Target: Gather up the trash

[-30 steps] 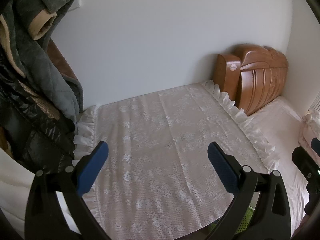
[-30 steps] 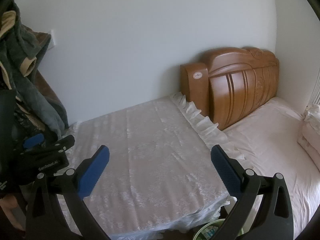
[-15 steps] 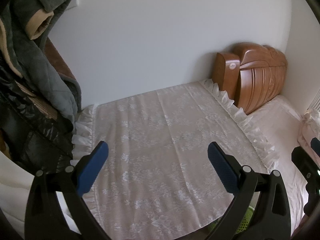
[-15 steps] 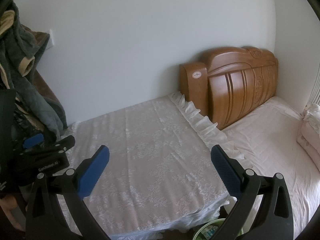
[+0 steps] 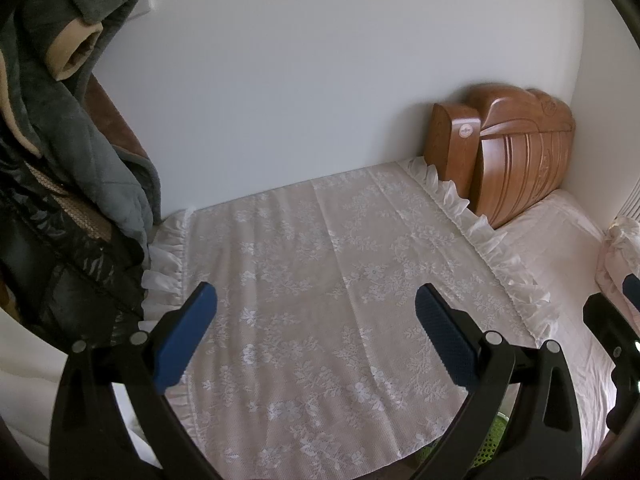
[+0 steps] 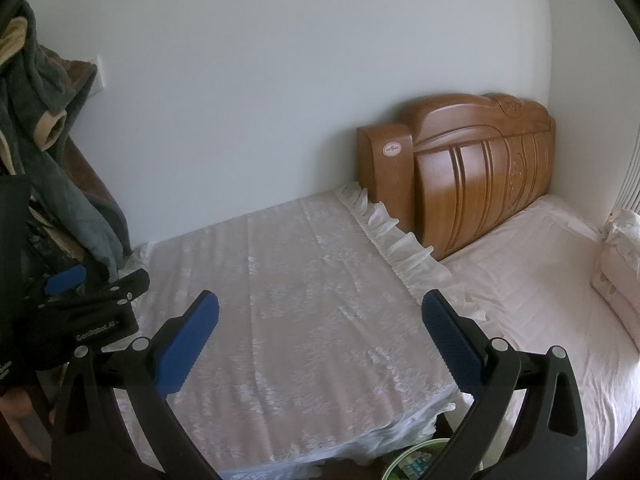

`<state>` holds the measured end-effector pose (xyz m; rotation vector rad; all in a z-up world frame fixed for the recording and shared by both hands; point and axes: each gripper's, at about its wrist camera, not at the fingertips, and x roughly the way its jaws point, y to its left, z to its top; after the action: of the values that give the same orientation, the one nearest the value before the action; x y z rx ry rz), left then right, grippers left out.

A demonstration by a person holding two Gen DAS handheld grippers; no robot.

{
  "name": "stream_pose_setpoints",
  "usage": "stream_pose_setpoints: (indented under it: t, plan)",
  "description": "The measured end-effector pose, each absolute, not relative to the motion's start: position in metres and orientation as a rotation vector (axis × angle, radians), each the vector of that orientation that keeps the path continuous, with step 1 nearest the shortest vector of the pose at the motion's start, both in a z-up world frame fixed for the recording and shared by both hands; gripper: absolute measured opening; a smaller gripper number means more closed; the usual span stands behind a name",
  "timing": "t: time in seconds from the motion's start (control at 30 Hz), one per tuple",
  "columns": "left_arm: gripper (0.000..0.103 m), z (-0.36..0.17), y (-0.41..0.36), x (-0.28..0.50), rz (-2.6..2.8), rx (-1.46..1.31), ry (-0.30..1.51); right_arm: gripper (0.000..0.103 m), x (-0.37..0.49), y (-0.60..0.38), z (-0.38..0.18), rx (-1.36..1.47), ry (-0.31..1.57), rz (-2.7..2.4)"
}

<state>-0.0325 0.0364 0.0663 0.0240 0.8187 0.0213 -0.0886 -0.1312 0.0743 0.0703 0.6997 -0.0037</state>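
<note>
Both your grippers are spread wide and hold nothing. The left gripper [image 5: 316,336] hovers over the lace cloth [image 5: 320,280] that covers a flat surface filling the middle of its view, and the right gripper [image 6: 320,338] hangs over the same cloth [image 6: 288,300], a little nearer the bed [image 6: 540,280] on the right of the frame. In the right wrist view your left gripper also shows at the left edge [image 6: 80,308], close to the hanging coats [image 6: 52,160].

No loose trash shows on the cloth or the bed in either view. The only task thing you can see is the green bin [image 6: 416,460] at the bottom edge of the right wrist view, just past the cloth's near edge, with some wrapper-like scraps [image 6: 414,465] inside; too little shows to name them. A sliver of its green mesh wall [image 5: 494,438] peeks out at the bottom right of the left wrist view, behind the finger.

This would fit two stages: trash already dropped in the bin and your grippers lifted clear, or your grippers held up while you look for pieces. The pictures do not settle which. Either way, tilt your cameras down or sweep them around to bring the bin and the floor into view, and keep clear of the cloth's frill [image 6: 400,236] so it does not snag.
</note>
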Motion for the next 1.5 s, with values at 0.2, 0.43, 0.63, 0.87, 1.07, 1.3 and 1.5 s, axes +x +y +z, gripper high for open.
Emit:
stream_pose_setpoints:
  t: [0.2,0.43,0.63,0.87,1.07,1.3,1.5]
  plan:
    - [0.095,0.0646,0.0370,-0.0280,0.023,0.027,0.821,0.101,-0.0879,-0.1334,0.0738,0.069,0.701,-0.005]
    - [0.095,0.0643,0.0372,-0.0270,0.021,0.029,0.821,0.101,-0.0861,-0.1354,0.0718,0.067,0.708,0.001]
    - [0.095,0.0642,0.0370,-0.0265,0.020,0.027,0.821,0.101,-0.0839,-0.1359,0.0723,0.067,0.711,-0.001]
    - [0.095,0.0622,0.0361,-0.0230,0.015,0.032,0.823,0.101,-0.0831,-0.1371,0.0723,0.068,0.713,0.000]
    - [0.095,0.0599,0.0344,-0.0242,0.006,0.037,0.826,0.101,-0.0825,-0.1370,0.0713,0.069,0.715,0.000]
    - [0.095,0.0595,0.0344,-0.0268,-0.002,0.040,0.826,0.101,-0.0838,-0.1375,0.0699,0.073,0.716,-0.011]
    - [0.095,0.0599,0.0355,-0.0264,-0.004,0.038,0.826,0.101,-0.0842,-0.1370,0.0694,0.073,0.717,-0.011]
